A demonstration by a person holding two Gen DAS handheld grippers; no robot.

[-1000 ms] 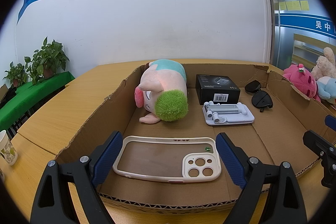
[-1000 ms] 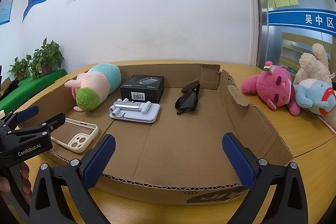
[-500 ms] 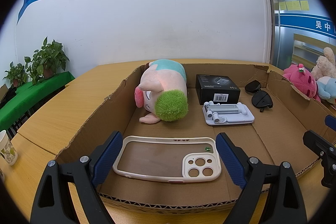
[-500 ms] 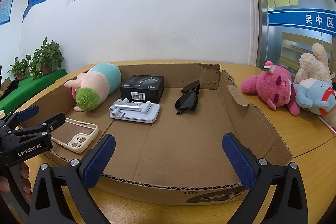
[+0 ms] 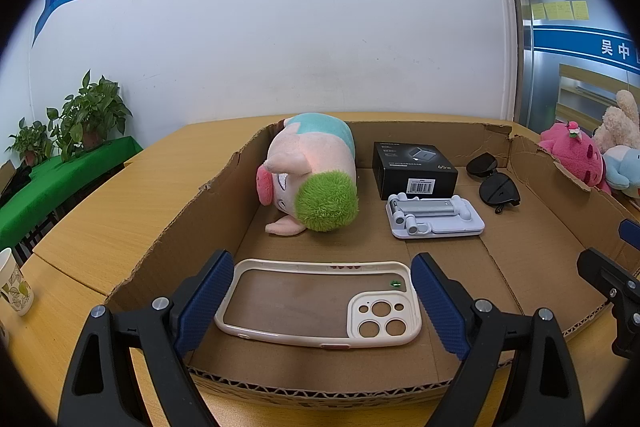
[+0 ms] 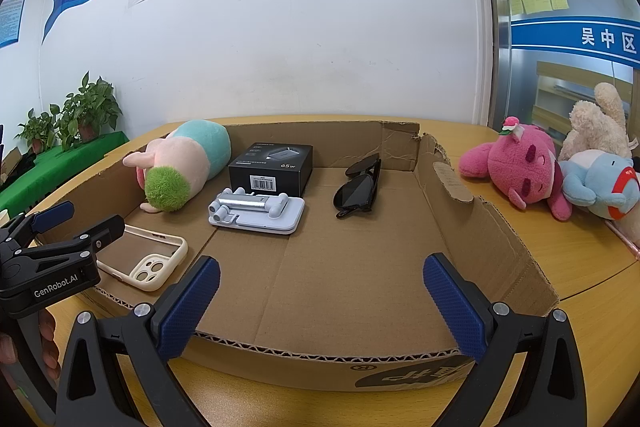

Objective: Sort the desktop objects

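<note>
A shallow cardboard box (image 5: 560, 211) (image 6: 484, 227) lies on the wooden table. In it are a cream phone case (image 5: 320, 303) (image 6: 144, 259), a pink plush with green hair (image 5: 312, 175) (image 6: 180, 163), a black charger box (image 5: 414, 169) (image 6: 272, 167), a white folding phone stand (image 5: 434, 217) (image 6: 256, 213) and black sunglasses (image 5: 494, 183) (image 6: 358, 187). My left gripper (image 5: 322, 303) is open, its fingers either side of the phone case at the box's near left. My right gripper (image 6: 320, 303) is open and empty over the box's near edge.
A pink plush (image 6: 516, 163), a blue plush (image 6: 600, 183) and a beige plush (image 6: 596, 119) lie on the table right of the box. A paper cup (image 5: 12, 283) stands at the far left. Potted plants (image 5: 80, 115) stand on a green table behind.
</note>
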